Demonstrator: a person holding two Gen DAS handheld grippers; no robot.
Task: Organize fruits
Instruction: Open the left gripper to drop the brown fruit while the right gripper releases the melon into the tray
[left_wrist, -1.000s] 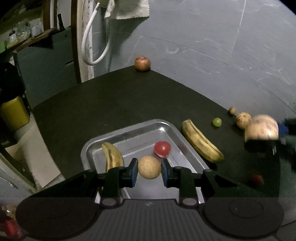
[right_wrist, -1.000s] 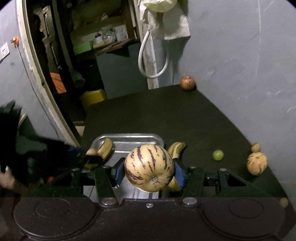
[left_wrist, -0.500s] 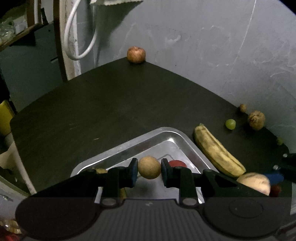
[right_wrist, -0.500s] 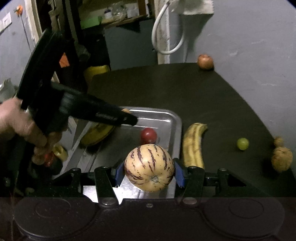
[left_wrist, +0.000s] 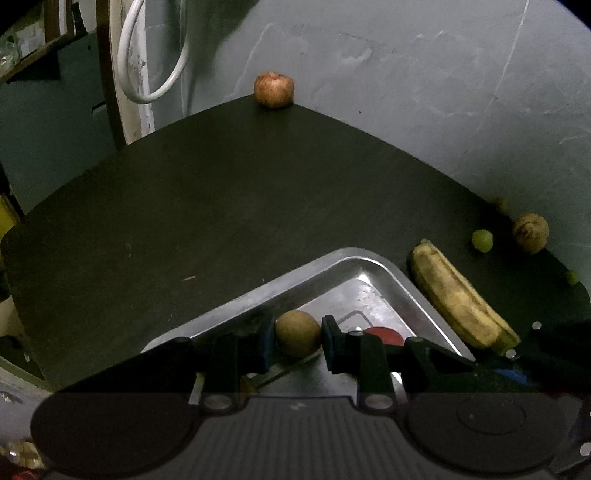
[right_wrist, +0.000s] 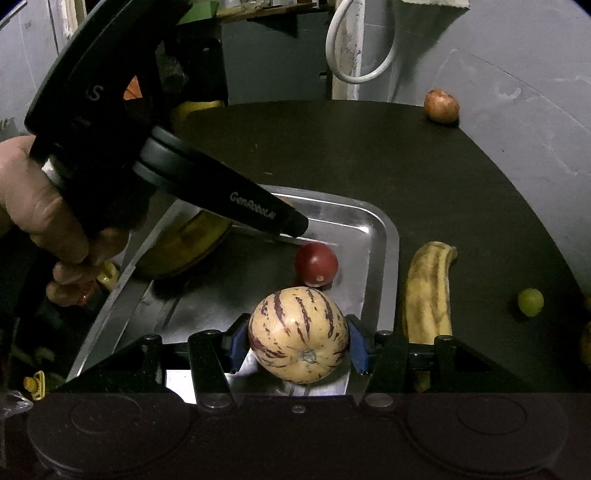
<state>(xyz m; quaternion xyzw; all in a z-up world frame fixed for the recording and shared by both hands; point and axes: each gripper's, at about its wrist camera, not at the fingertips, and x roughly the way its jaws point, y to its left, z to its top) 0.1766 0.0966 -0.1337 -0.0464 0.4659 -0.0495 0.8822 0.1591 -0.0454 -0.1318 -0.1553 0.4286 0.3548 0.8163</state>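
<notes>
My left gripper (left_wrist: 297, 334) is shut on a small round tan fruit (left_wrist: 297, 333), held low over the far corner of the metal tray (left_wrist: 354, 254). A red fruit (left_wrist: 382, 335) shows just behind its right finger. My right gripper (right_wrist: 298, 338) is shut on a cream melon with purple stripes (right_wrist: 297, 334), held above the tray's (right_wrist: 384, 251) near end. In the right wrist view the tray holds a red fruit (right_wrist: 316, 264) and a banana (right_wrist: 184, 242), partly hidden by the left gripper body (right_wrist: 221, 192) and a hand (right_wrist: 44, 221).
A second banana (right_wrist: 428, 295) lies on the dark table just right of the tray. A green grape (right_wrist: 530, 302), a brown wrinkled fruit (left_wrist: 530, 233) and a reddish-brown fruit (right_wrist: 441, 105) at the far corner sit near the grey wall. A white cable loop (right_wrist: 360, 48) hangs behind.
Both grippers have come down and forward over the tray, each keeping its fruit. The left gripper now reaches into the tray in the right wrist view.
</notes>
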